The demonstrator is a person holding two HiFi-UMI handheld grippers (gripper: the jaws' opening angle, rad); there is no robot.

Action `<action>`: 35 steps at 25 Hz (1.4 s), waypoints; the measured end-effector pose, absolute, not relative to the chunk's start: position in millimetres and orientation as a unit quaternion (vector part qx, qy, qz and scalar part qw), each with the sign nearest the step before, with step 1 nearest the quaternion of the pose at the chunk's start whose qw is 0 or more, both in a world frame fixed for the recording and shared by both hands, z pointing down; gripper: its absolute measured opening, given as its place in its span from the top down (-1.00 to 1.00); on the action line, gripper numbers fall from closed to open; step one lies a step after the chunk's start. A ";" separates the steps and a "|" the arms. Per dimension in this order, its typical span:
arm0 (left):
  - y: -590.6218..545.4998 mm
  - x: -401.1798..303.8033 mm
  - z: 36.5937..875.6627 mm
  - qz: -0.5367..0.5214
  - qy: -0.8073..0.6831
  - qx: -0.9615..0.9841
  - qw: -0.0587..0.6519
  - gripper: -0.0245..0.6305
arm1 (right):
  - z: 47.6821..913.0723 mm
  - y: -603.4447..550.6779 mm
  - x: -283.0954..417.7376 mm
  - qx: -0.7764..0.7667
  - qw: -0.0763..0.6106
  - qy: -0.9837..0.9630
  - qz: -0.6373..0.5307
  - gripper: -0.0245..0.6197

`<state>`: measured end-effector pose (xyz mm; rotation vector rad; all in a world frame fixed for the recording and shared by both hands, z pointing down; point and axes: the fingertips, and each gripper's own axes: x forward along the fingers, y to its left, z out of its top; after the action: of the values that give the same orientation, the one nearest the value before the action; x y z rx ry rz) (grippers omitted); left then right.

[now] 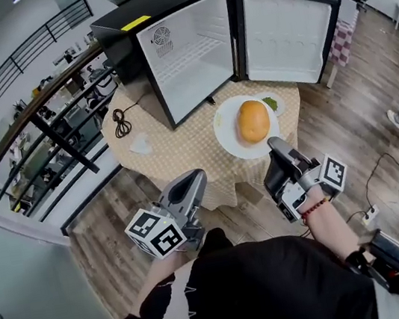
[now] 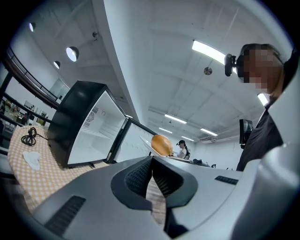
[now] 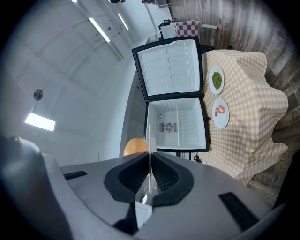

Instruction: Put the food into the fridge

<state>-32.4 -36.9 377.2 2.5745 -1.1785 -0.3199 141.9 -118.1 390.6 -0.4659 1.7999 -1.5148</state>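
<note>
Looking down past a dark top (image 1: 281, 285) and holding two grippers out toward the bench (image 1: 175, 151). Gripping the rim of a white plate (image 1: 229, 133) with the right gripper (image 1: 276, 143), fingers (image 3: 165, 176) closed tight on the thin edge, carrying a round orange bun (image 1: 253, 121) on it. Holding the left gripper (image 1: 196, 175) low and off to the side, fingers (image 2: 138, 177) pressed together on nothing.

Probably bringing the plate to the fridge (image 1: 126, 38) - not inside yet, sitting just in front of the open door (image 1: 281, 35). Hard telling whether it is resting on the bench or lifted.

Doing this well means:
- Holding the plate flat, stopping the bun from rolling off.
- Going slowly, since gripping only one edge.
- Aiming for the shelf (image 1: 193, 51) and staying clear of the door and the black frame.
- Sliding the plate well in before letting go.

Seeing only from the head view - a black cable (image 1: 121, 122) and a crumpled white scrap (image 1: 140, 146) lying left of the fridge. Seeing only from the right gripper view - two more small plates on the bench, one with green food (image 3: 216, 79) and one with something red (image 3: 220, 112). Catching just a bit of green behind the bun plate from above. Showing a far-off person at the back of the room only in the left gripper view.
</note>
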 end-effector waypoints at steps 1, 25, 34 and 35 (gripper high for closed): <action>-38.2 -31.7 377.3 -0.109 -0.408 0.894 0.146 0.88 | 389.2 -118.9 138.4 -0.178 0.362 0.700 -0.590 0.84; -172.5 -17.3 364.6 -0.098 -0.374 0.910 0.149 0.89 | 361.9 -242.9 117.4 -0.178 0.354 0.698 -0.596 0.84; -250.8 -30.4 374.0 -0.084 -0.360 0.918 0.142 0.89 | 371.8 -330.3 92.7 -0.179 0.357 0.692 -0.602 0.84; -258.9 -30.5 373.3 -0.082 -0.358 0.919 0.142 0.89 | 370.4 -339.7 90.0 -0.179 0.358 0.689 -0.604 0.84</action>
<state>-30.5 -258.9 373.3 2.6530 -1.0347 -0.2373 90.0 -339.7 370.4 -0.4621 1.7771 -1.5584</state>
